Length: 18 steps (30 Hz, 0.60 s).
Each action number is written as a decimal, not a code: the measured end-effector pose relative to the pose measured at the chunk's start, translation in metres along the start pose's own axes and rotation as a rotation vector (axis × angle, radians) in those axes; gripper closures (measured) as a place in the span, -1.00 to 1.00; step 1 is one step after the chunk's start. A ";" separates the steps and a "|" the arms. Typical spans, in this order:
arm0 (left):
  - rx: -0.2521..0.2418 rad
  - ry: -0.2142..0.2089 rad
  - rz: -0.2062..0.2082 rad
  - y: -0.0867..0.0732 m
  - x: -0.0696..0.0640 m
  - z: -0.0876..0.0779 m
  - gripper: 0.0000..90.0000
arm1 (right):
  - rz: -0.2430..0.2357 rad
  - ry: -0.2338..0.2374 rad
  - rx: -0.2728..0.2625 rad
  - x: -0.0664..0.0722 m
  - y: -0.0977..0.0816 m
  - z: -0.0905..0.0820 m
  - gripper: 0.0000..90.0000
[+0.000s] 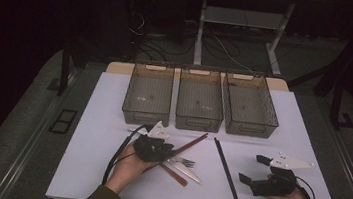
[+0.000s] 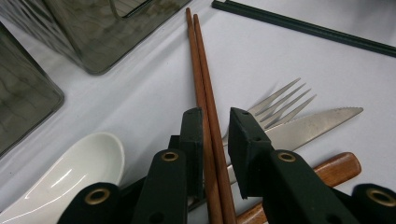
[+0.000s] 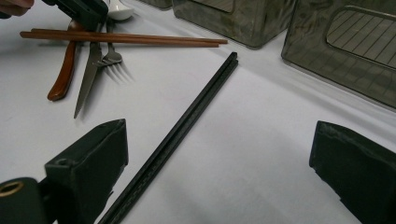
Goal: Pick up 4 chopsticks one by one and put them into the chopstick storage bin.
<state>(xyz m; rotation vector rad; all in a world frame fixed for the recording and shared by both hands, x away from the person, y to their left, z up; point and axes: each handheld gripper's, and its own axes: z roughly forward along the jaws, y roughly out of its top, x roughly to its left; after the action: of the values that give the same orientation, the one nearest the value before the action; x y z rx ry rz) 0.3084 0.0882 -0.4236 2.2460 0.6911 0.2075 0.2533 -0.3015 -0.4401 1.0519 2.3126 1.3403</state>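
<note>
Your left gripper (image 2: 215,126) sits low over the cutlery pile on the white counter (image 1: 281,136), its jaws straddling the pair of brown chopsticks (image 2: 205,98). One jaw is against the sticks; the other stands a sliver off, so they are bracketed but not yet pinched. The chopsticks lie flat, their far ends reaching toward the three smoky plastic bins (image 1: 200,100) at the back of the counter. Under and beside them are a fork (image 2: 280,100), a knife (image 2: 317,122) with a wooden handle, and a white spoon (image 2: 79,165) (just left of your jaws). Your right gripper (image 3: 219,154) rests near the counter's front edge, jaws spread wide and holding nothing, with the black chopsticks (image 3: 187,121) lying between them.
</note>
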 end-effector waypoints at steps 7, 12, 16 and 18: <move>-0.011 -0.001 -0.029 0.000 0.003 0.003 0.72 | 0.000 -0.001 0.002 0.000 0.000 0.000 -0.91; -0.001 -0.001 -0.037 -0.001 0.004 0.006 0.73 | 0.000 -0.002 0.000 0.000 0.000 0.000 -0.91; 0.007 -0.002 -0.037 -0.001 0.004 0.007 0.74 | 0.000 -0.002 0.001 0.000 0.000 0.000 -0.91; 0.001 -0.007 -0.050 -0.002 0.005 0.007 0.74 | 0.000 -0.002 0.001 0.000 0.000 0.000 -0.91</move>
<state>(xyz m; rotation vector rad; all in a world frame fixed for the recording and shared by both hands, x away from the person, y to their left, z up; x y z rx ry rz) 0.3143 0.0874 -0.4305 2.2272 0.7424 0.1747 0.2533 -0.3015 -0.4402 1.0531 2.3122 1.3380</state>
